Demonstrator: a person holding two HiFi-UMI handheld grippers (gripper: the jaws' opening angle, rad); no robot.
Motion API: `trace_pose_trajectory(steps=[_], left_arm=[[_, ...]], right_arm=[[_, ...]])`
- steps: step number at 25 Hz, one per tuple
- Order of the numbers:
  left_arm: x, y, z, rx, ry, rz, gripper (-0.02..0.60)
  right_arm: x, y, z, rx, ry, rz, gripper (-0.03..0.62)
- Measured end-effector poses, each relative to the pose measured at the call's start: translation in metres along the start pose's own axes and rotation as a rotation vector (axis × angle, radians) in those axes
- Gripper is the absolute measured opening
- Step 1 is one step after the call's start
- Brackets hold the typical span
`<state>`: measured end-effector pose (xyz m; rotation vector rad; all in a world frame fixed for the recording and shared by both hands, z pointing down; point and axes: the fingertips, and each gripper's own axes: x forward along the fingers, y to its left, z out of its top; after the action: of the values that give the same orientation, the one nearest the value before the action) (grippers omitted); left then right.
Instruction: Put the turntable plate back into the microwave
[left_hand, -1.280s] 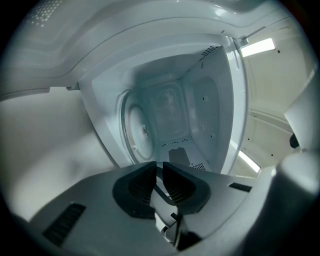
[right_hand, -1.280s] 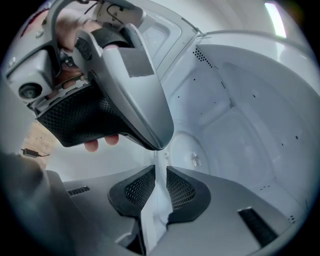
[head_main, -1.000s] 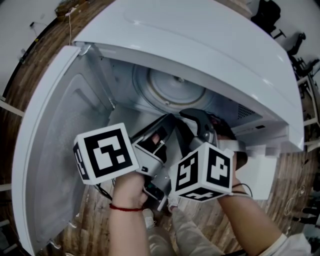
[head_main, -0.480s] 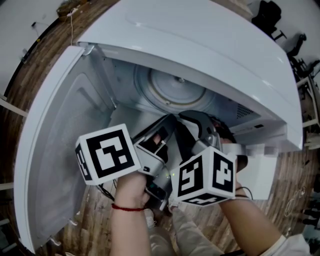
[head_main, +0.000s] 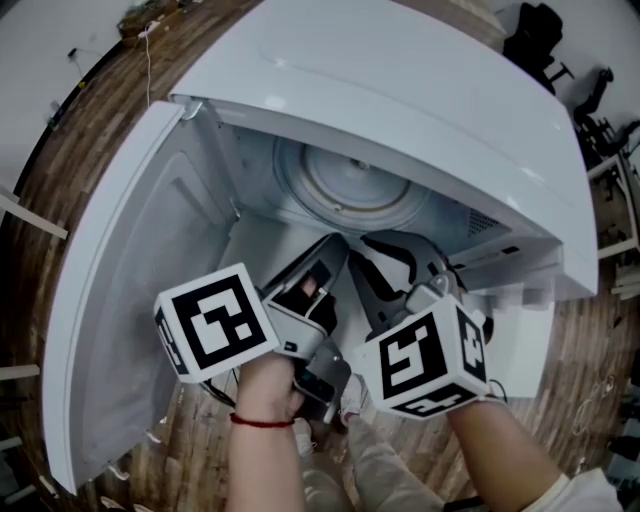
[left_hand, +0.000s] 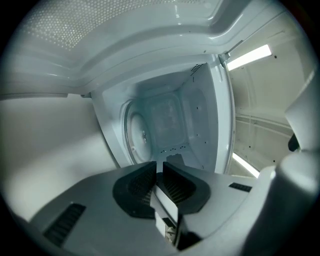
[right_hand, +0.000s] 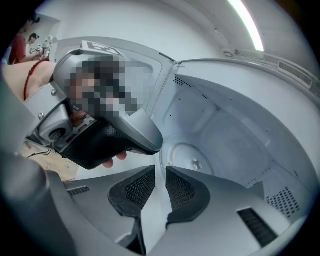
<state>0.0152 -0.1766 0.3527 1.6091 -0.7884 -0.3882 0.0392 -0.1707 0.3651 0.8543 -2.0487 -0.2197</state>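
Round pale turntable plate (head_main: 350, 185) lies inside the open white microwave (head_main: 400, 90); left gripper (left_hand: 159, 175) and right gripper (right_hand: 160, 177) at its mouth, jaws barely parted, empty.

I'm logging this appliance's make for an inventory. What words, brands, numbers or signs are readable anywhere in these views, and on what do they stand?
No readable text in any view.
Microwave: no brand, label or number shows on its white casing, open door or cavity.
Turntable plate: plain, no print.
Marker cubes: only black-and-white square code patterns, not letters or digits.
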Motion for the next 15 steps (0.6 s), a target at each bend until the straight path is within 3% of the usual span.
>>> trace_pose_trajectory(steps=[9,15], left_arm=[[-0.012,-0.010,-0.003,-0.007,-0.090,-0.004,0.025],[-0.022,-0.022,-0.014,-0.045,-0.125,-0.027,0.021]], right_arm=[[-0.025,-0.002,0.011,0.141,-0.129,-0.006,0.084],[-0.057,-0.004,0.027,0.249,-0.274,-0.023,0.071]])
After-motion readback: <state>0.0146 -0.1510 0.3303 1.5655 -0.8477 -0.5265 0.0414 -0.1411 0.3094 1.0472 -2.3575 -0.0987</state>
